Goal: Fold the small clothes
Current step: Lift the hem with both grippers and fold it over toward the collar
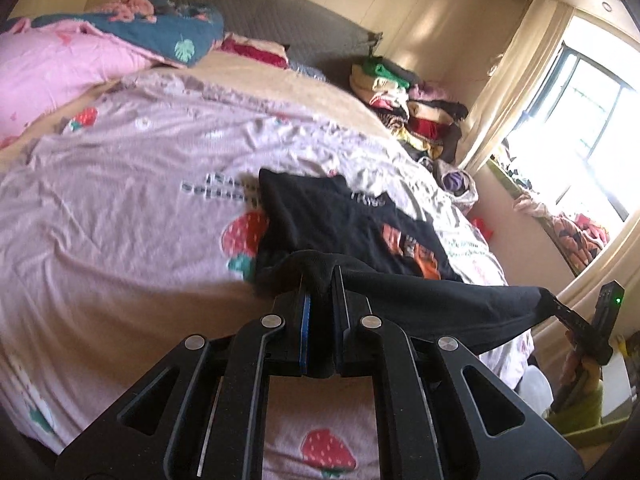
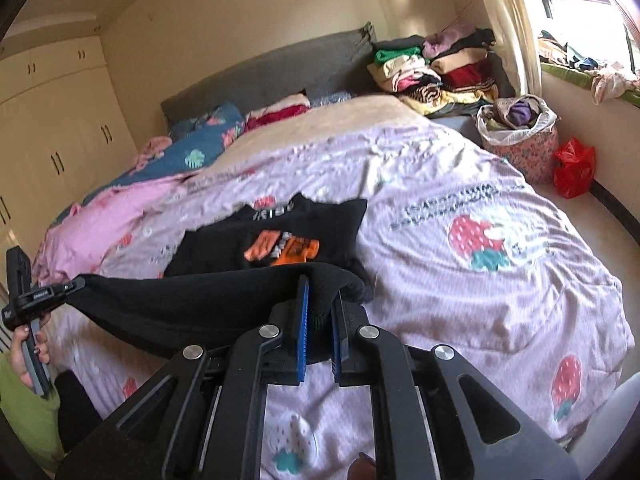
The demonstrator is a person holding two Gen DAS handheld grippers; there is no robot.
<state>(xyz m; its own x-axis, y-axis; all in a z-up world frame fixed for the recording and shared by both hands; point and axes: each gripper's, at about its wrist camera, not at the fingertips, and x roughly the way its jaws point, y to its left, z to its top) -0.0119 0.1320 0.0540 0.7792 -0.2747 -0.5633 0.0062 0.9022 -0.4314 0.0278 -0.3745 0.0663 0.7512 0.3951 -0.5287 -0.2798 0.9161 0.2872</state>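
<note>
Black tee [image 1: 340, 216] with the orange print is the garment being folded, and it's spread on the bed [image 1: 120, 200], which takes up nearly the whole room with a pink strawberry duvet. Far side by the grey headboard [image 2: 256, 68] there's a heap of other clothes [image 2: 436, 68], plus a stuffed laundry basket [image 2: 520, 136] on the floor to the right under the window.

The tee looks light and totally floppy, thin jersey, nothing fragile or slippery about it. It'll sag wherever it isn't held, so I'd say the near hem corners are the sensible places to take it, and that's roughly where it's being held.

The far half with the collar lies flat on the duvet, and the near edge is lifted off the bed and stretched like a band between the two grippers. The left gripper [image 1: 320, 280] has its jaws clamped on a bunched bit of black cloth at the left end. The right gripper [image 2: 320, 292] is doing the same at the right end, jaws pinched tight on fabric between the blue pads [image 2: 300, 320].
</note>
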